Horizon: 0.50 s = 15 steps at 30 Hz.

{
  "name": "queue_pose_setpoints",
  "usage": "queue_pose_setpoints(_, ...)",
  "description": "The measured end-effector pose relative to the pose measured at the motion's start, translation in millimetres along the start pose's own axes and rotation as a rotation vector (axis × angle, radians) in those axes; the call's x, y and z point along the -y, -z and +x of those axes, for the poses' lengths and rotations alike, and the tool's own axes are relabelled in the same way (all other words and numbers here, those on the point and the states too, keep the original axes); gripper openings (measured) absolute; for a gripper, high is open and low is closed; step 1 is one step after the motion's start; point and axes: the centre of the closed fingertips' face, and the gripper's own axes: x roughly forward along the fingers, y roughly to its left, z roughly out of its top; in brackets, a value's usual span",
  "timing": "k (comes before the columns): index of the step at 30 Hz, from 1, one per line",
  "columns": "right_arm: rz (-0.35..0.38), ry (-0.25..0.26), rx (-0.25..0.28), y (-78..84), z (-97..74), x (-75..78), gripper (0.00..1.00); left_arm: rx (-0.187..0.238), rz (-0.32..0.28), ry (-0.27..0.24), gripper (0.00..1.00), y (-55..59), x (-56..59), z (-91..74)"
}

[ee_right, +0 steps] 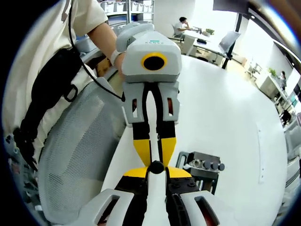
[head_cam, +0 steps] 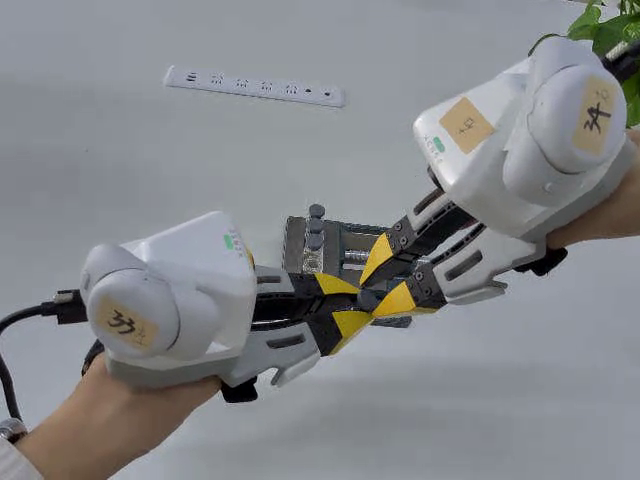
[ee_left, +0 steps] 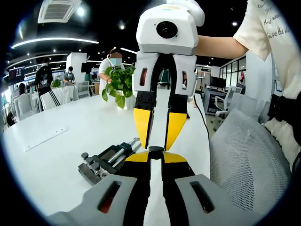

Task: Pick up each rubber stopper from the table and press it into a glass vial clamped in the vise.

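Observation:
My two grippers meet tip to tip above the white table. A small dark rubber stopper sits between the yellow tips, also visible as the stopper and stopper. The left gripper comes from the lower left, the right gripper from the upper right. Both pairs of jaws are nearly closed and pinch the stopper. Just behind them a dark vise rests on the table with a row of glass vials, some capped with dark stoppers. The vise and vise lie below the tips.
A white power strip lies far back on the table. A potted plant stands at the far right corner. A grey mesh chair is at the table's near edge. People sit in the office background.

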Motion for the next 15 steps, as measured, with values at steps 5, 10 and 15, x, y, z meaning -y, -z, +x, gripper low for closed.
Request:
queue_pose_setpoints(5,0.005,0.0,-0.001,0.4,-0.4,-0.6,0.08,0.003,0.0,0.0,0.04,-1.3,0.5,0.4)
queue_pose_setpoints(10,0.021,0.003,0.001,0.3,-0.3,0.0,0.08,0.009,-0.009,-0.007,0.04,-1.1,-0.5,-0.3)
queue_pose_setpoints(15,0.03,-0.001,0.005,-0.5,-0.4,-0.2,0.08,0.014,-0.016,-0.012,0.04,-0.5,-1.4,-0.9)
